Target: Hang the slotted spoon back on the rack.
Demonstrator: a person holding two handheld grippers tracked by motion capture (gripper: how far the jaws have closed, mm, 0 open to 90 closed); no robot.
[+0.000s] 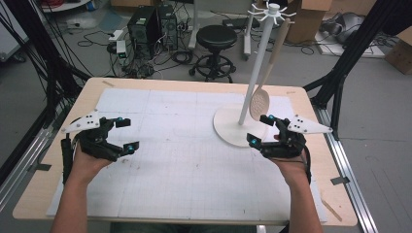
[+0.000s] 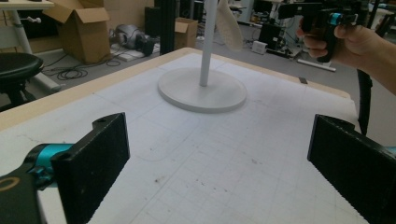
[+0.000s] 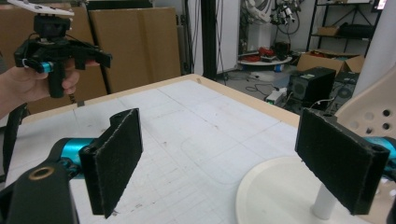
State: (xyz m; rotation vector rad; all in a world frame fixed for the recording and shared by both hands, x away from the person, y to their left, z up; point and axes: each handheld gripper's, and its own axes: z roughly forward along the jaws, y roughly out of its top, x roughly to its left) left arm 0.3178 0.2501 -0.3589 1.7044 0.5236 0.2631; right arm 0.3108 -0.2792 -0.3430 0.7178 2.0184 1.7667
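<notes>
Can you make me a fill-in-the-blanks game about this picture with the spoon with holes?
1. The slotted spoon hangs from the white ____.
2. The stand's round base sits nearest the ____ gripper.
3. The left gripper has its jaws ____.

Missing words: stand; right; open

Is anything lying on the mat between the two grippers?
No. In the high view, the white mat between the left gripper and right gripper is bare.

From overhead one camera looks forward and down; both low gripper cameras face inward, sharing the white stand at two o'clock.
</notes>
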